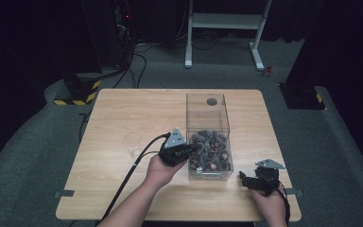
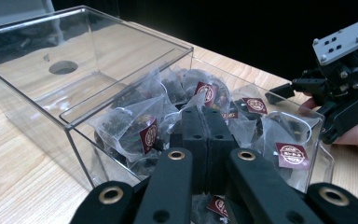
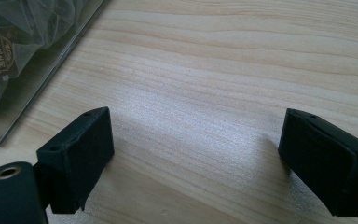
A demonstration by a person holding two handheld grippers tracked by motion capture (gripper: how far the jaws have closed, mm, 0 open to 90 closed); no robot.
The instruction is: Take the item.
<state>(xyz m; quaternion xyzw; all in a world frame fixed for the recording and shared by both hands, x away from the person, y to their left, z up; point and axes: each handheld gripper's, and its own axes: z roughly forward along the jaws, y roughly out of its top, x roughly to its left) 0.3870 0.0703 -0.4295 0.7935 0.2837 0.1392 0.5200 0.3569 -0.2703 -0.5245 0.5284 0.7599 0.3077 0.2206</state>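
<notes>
At the table's near edge, around 5 o'clock, the right gripper point(image 1: 248, 180) rests low over bare wood, its jaws spread wide with nothing between them. Toward 7 o'clock of the clear plastic box point(image 1: 208, 106), a hand point(image 1: 159, 171) pushes the left gripper point(image 1: 193, 149) into the box's near end, jaws pressed together among the tea bags point(image 2: 140, 126); whether they pinch one cannot be told. The bags crowd the near half of the box; beyond, at 12 o'clock, it stands bare on the wooden table point(image 1: 123, 118).
</notes>
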